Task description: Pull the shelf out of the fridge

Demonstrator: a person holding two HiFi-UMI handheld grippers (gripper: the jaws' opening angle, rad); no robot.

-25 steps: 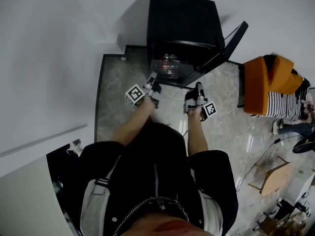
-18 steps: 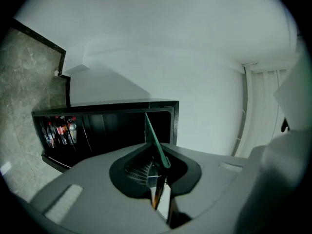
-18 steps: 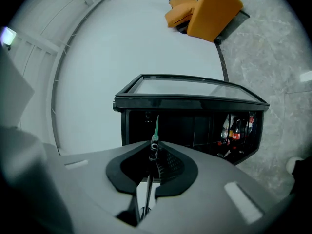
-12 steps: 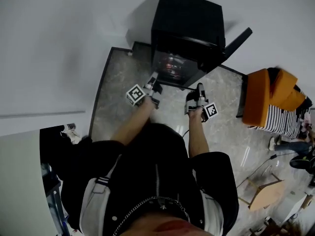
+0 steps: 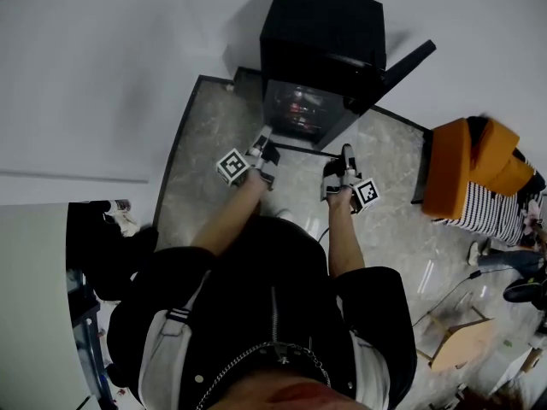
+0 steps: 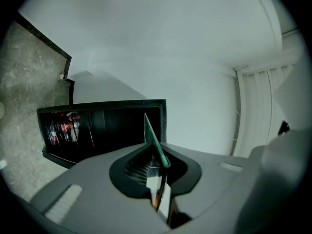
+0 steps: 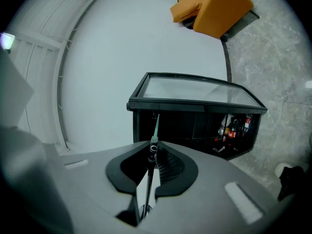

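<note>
My left gripper (image 5: pixel 264 137) is pressed together on nothing and my right gripper (image 5: pixel 345 152) is just parting, empty, both near the open fridge (image 5: pixel 320 49), the shelf (image 6: pixel 91 129) inside it

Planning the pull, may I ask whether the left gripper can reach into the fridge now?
Probably yes: the door stands open and nothing shows on the floor between the left gripper and the fridge; it must move closer.
</note>
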